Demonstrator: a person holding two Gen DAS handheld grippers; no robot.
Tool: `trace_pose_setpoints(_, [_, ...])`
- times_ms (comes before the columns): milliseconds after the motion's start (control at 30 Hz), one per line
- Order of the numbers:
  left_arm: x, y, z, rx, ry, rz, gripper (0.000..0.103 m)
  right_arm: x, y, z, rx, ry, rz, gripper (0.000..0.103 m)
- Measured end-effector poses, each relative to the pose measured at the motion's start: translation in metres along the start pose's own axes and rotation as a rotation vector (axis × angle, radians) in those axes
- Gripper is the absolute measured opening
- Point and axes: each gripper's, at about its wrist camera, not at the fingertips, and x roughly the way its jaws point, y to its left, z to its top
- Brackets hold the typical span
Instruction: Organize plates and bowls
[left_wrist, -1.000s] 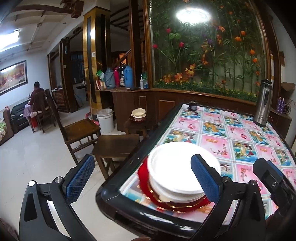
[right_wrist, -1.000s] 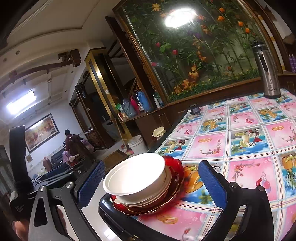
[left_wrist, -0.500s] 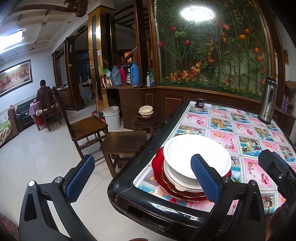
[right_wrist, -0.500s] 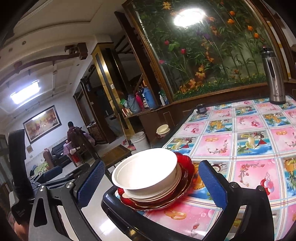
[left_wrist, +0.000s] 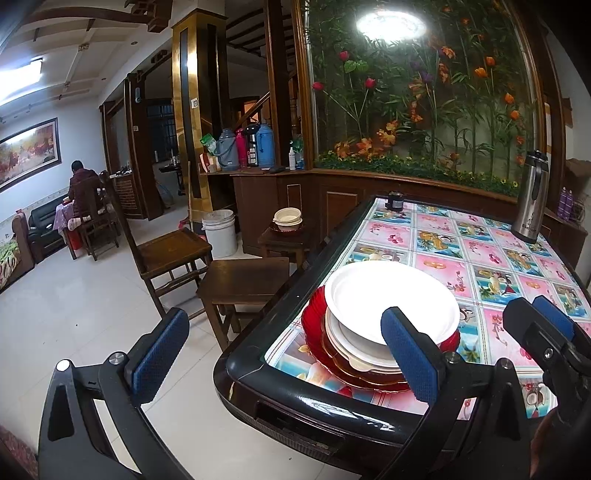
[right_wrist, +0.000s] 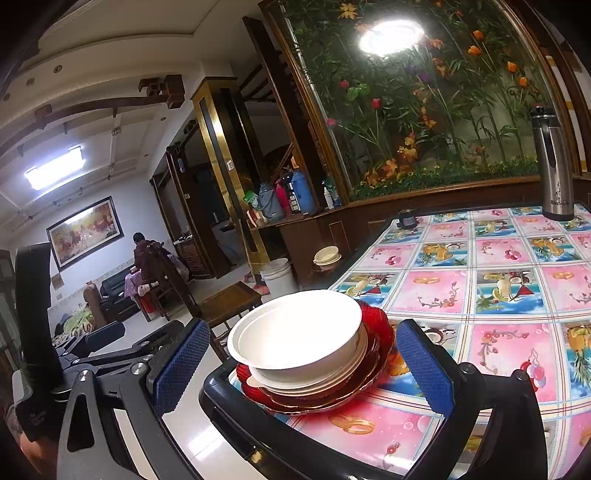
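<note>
Two tongs are held in front of one stack of dishes, and both are spread wide with nothing between their blue pads. The left tongs (left_wrist: 284, 354) fill the bottom of the left wrist view; their right pad overlaps the stack in the picture, but it is not pressed on it. The right tongs (right_wrist: 303, 369) stand at the bottom centre of the right wrist view, with the stack seen between the two pads and not touched by them.

The stack sits at the near corner of the tabletop (left_wrist: 480, 258), just beside its black rim. A white bowl (left_wrist: 391, 299) is on top. Under it lie some white plates (left_wrist: 354, 347), and at the very bottom is a red plate (left_wrist: 314, 321) with a wavy edge. The tabletop is covered with a cloth of pink and blue fruit squares.

A steel thermos (left_wrist: 532, 195) stands upright at the far right of the tabletop, well apart from the stack. In the middle of the left wrist view, on a low stool beyond the tabletop, another small pile of bowls (left_wrist: 288, 218) rests. A wooden chair (left_wrist: 166, 251) is at the centre left, on the white floor.
</note>
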Motion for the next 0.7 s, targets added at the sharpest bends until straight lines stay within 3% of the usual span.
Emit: trace_pose_setpoints(700, [0.005,0.014,-0.014,-0.027,0.082,-0.020,0.103,-0.001,0.016,0.001,-0.033,0.008,-0.041,0.102])
